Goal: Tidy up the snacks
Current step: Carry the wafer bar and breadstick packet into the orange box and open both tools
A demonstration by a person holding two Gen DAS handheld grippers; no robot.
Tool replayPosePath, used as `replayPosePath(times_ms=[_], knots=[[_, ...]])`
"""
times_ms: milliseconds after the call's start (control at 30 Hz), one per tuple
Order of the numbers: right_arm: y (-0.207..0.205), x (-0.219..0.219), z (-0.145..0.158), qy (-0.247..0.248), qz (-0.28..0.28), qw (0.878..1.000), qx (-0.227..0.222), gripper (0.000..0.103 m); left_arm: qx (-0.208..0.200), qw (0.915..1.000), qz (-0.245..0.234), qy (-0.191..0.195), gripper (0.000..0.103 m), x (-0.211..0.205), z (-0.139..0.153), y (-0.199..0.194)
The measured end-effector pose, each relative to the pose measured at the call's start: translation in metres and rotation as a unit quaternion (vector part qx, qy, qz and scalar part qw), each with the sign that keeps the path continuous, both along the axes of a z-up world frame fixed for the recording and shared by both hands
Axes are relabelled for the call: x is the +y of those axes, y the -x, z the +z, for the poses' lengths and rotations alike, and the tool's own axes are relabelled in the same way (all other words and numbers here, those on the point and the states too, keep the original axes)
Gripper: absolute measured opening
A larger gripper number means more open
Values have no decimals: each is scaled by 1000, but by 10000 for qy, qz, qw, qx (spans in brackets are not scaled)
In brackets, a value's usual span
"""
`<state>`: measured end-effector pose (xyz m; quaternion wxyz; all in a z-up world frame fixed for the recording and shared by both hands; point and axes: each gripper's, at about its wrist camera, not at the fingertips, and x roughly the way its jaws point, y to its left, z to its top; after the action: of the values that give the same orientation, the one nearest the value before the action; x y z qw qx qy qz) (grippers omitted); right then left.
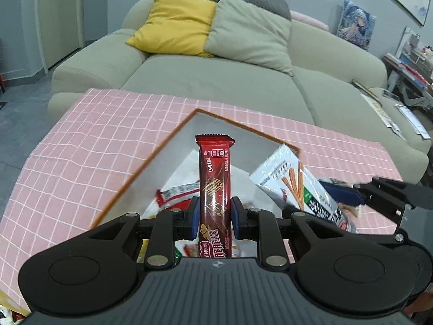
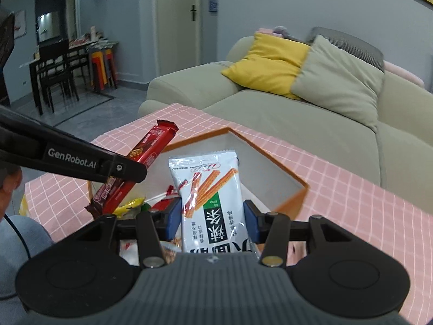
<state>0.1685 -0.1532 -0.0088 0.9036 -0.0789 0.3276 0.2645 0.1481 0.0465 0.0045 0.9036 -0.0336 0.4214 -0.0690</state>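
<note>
My left gripper (image 1: 215, 214) is shut on a long red chocolate wafer bar (image 1: 215, 178), which stands upright between the blue pads over a white box with an orange rim (image 1: 151, 157). In the right wrist view the same wafer bar (image 2: 146, 151) slants up at the left, above the box (image 2: 273, 159). My right gripper (image 2: 212, 219) is shut on a white packet printed with orange sticks (image 2: 213, 195), held above the box. That packet (image 1: 295, 181) and the right gripper show at the right of the left wrist view. More wrapped snacks (image 1: 178, 192) lie inside the box.
The box sits on a pink checked tablecloth (image 1: 94, 135). A pale green sofa (image 1: 216, 81) with a yellow cushion (image 1: 173, 24) stands right behind the table. Loose snacks (image 2: 130, 204) lie near the box's front. A dining table with chairs (image 2: 56, 65) stands far left.
</note>
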Motion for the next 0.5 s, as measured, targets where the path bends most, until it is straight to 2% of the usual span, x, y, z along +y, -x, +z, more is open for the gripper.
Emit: replayPosePath(times_ms=[200, 500], knots=[[-35, 29, -10, 447, 233, 9987, -15, 46, 257, 9995, -21, -155, 25, 10, -13, -28], [-77, 62, -47, 1308, 604, 9895, 98, 46, 732, 9965, 32, -391, 26, 17, -47, -61]])
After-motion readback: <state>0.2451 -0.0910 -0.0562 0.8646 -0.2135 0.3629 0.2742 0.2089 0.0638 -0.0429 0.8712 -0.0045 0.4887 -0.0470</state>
